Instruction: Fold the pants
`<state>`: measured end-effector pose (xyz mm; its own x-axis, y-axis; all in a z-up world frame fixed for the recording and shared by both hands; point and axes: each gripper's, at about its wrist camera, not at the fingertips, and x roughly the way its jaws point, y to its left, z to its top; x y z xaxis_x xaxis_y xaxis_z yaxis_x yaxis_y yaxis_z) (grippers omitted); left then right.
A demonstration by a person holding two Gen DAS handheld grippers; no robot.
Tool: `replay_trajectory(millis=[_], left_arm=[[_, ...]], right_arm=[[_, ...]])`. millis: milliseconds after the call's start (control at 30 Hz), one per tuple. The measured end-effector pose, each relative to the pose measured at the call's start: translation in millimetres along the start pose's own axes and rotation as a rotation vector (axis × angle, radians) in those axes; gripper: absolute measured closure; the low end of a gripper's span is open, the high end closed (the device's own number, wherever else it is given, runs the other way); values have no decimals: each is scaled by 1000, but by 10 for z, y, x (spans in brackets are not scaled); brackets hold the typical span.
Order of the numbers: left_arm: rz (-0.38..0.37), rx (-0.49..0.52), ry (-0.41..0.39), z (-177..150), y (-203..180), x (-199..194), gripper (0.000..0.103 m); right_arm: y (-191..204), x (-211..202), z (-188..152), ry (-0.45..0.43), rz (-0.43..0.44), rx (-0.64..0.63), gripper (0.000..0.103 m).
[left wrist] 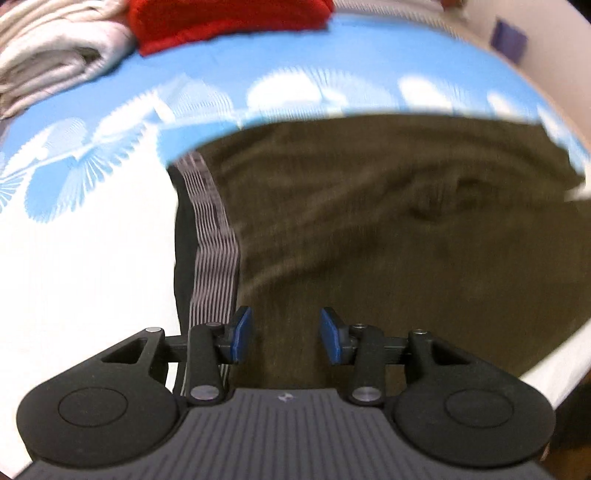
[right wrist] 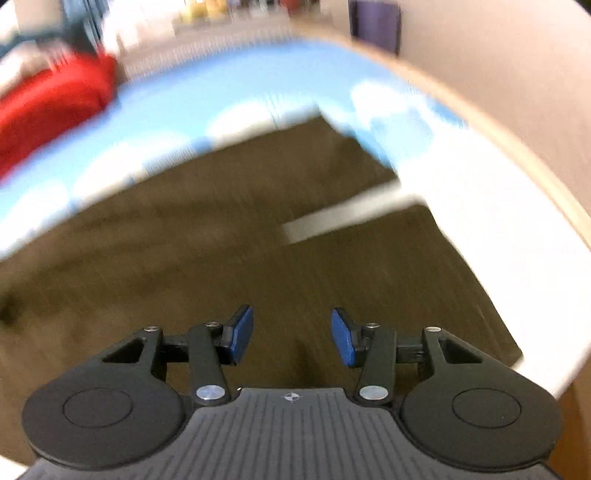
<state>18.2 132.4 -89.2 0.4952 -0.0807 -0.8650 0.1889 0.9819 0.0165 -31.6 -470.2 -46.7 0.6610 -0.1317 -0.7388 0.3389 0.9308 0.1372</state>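
Lying spread flat on the blue-and-white bed sheet (left wrist: pixel 92 258), the olive pants (left wrist: pixel 369 240) are not yet gripped; the left gripper (left wrist: pixel 286 338) is held parted and empty near the striped waistband (left wrist: pixel 214 229); the right gripper (right wrist: pixel 291 338), likewise parted and empty, is poised over the legs; a clean fold is judged best served if both edges are pinched at matching points and lifted together, so that wrinkles are not dragged in.

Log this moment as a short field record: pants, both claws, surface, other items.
pants: olive, spread flat, legs apart
waistband: striped, at the pants' left end
left claw: open, empty, over the waist end
right claw: open, empty, over the legs
surface: blue and white sheet
other items: red cloth, white folded cloth, both beyond the pants
image: both views motion-blurred
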Motion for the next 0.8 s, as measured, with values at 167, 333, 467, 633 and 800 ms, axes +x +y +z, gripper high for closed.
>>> replay_trajectory(millis=[167,333,467,633,800], left_arm=[[34,-65,-154,338,-109,-167,50],[61,-128,-306,597,-251,-320,41],[56,-153,-345,730,-422,-384,41],[37,-200,-335,888,-418,-405,42],[4,-372,-306,947,34,-344,94]], right_arm=[[436,-325,151,-190,97,-2,54],[756,-619,297,-365,189,16,54],[1019,-808,353,-468,251,-2,54],[1284,-725,490,-469,292,10,55],[1450,-603,532,-415,335,18,94]])
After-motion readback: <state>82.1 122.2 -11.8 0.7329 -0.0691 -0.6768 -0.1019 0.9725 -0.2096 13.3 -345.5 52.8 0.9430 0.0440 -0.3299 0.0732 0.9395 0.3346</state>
